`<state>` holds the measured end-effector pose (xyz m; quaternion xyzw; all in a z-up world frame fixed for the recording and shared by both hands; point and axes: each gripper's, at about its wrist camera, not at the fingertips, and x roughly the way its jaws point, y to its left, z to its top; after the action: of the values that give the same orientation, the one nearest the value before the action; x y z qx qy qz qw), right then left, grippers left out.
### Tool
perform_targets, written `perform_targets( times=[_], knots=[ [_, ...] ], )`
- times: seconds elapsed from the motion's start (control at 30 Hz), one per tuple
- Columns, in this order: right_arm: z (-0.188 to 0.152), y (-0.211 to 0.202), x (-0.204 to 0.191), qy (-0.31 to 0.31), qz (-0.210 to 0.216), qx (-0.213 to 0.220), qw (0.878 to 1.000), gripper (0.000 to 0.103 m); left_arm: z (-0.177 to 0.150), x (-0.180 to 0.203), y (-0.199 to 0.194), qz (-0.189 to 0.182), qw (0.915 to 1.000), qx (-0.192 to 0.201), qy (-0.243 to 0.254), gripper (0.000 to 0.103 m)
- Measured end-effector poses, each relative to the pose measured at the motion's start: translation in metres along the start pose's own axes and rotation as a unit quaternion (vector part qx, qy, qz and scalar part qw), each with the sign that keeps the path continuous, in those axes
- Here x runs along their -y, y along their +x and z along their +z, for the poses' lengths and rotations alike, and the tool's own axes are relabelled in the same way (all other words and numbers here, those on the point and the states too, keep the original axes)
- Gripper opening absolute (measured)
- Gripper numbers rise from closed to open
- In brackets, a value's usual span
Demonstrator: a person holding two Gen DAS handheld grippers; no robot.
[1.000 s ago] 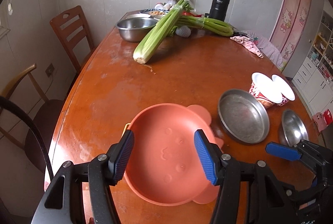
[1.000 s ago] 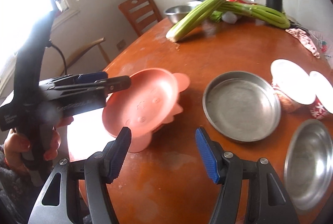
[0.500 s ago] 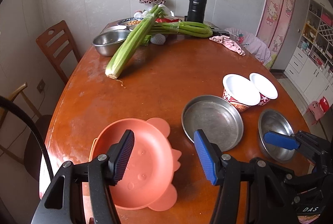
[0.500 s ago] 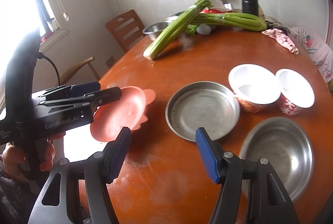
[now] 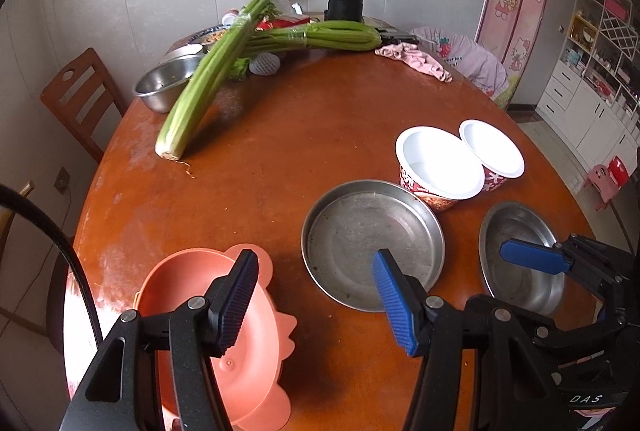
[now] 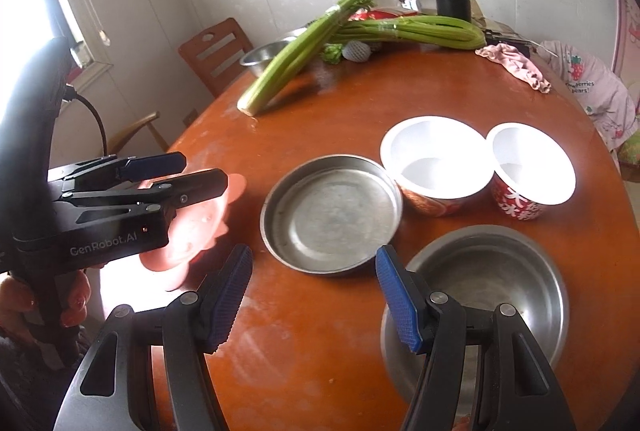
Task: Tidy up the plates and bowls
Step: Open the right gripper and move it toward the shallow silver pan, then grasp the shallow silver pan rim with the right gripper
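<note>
1. Left gripper (image 5: 316, 307): jaws standing spread, gripping nothing, hanging over the tabletop (image 5: 280, 151).
2. Right gripper (image 6: 316, 299): jaws spread and empty, hovering at the steel bowl's (image 6: 500, 271) near rim.
3. Pink plastic plate (image 5: 248, 351): lying at the near-left edge, partly under the left jaw.
4. Steel pan (image 5: 372, 243): sitting centrally, between plate and bowl.
5. Two paper cups (image 6: 436, 159): standing just behind the pan.
6. Celery bunches (image 5: 208, 79): lying at the far end.

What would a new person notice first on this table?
Probably the salmon-pink plate at the near left edge, under the left gripper. Next, the round steel pan in the middle, and the long celery stalks lying at the far side.
</note>
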<state>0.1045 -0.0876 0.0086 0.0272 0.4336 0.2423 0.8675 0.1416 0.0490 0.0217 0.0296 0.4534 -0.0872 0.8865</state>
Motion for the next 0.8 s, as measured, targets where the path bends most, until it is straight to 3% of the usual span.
perform_targets(
  times=[0.33,0.8],
  knots=[
    [0.008,0.035,0.004,-0.023,-0.026,-0.037,0.999,0.067,0.016,0.005,0.046,-0.014,0.9986,-0.048,0.013,0.059],
    [0.02,0.08,0.007,-0.05,-0.076,-0.093,0.991,0.067,0.025,0.004,0.092,-0.015,0.9958,-0.087,0.023,0.059]
  ],
)
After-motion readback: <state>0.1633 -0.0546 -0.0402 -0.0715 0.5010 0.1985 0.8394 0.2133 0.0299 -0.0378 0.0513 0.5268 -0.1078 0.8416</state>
